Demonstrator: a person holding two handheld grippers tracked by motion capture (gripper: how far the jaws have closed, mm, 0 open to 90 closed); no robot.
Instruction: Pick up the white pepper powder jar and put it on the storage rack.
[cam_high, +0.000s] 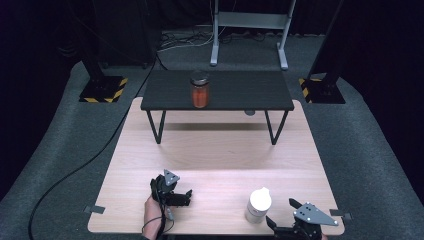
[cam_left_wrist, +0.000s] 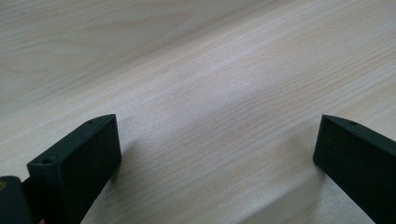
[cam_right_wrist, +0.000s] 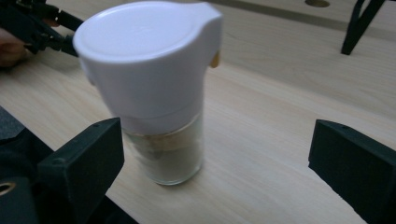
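Where the dark room meets the grey carpet (cam_high: 360, 165), a pale wooden table (cam_high: 220, 165) fills the middle of the high view, its grain running across and its top bare over most of its width. Black curtains close off the far side, and a grey metal stand (cam_high: 249, 30) rises from the carpet beyond the table. Two black posts on yellow-striped bases (cam_high: 102, 89) flank the far corners, and a black cable (cam_high: 75, 170) curves across the carpet at left. On the far part of the table stands a low black shelf (cam_high: 217, 90) on thin legs, bearing a jar of orange contents (cam_high: 199, 90) near its middle. At the near right stands a white-capped glass shaker (cam_high: 258, 204), upright, with pale contents in its lower part; in the right gripper view the shaker (cam_right_wrist: 154, 88) sits between the jaws, closer to the left one, touched by neither. The right gripper (cam_high: 282, 220) lies at the near edge just right of the shaker, its jaws spread wide. The left gripper (cam_high: 189, 197), held by a hand (cam_high: 151, 209) at the near left, hangs over bare wood with its jaws likewise wide apart, well apart from the shaker.
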